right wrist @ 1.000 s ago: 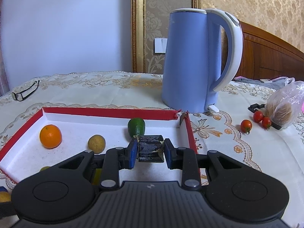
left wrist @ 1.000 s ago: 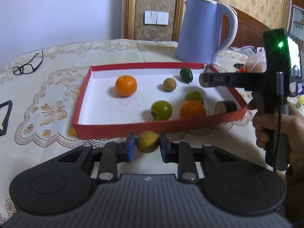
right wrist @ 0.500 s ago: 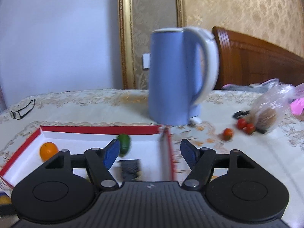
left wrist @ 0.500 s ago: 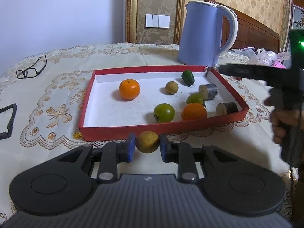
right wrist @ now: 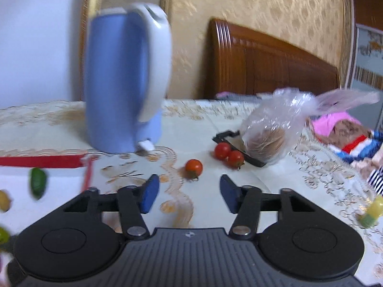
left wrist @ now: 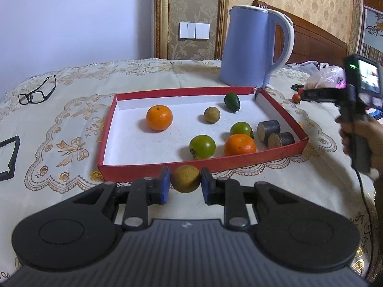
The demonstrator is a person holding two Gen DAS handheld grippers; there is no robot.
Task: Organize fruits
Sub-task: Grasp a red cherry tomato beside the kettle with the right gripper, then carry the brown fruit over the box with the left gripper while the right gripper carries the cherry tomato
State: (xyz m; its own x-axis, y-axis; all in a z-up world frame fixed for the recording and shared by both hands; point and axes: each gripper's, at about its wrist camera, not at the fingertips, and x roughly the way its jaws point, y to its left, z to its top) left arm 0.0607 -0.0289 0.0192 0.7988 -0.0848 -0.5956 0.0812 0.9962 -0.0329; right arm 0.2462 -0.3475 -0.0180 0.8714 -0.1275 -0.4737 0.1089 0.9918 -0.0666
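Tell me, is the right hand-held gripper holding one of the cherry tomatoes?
No, the right hand-held gripper has open jaws with nothing between them, and the nearest cherry tomato lies on the tablecloth beyond its fingertips.

On the tabletop: a tray mid-scene, a kettle behind its far right corner, glasses far left. In the tray: oranges, cylinders at right. Right of the kettle: tomatoes, then a bag.

Lace-clothed table; red tray; kettle; glasses; cherry tomatoes
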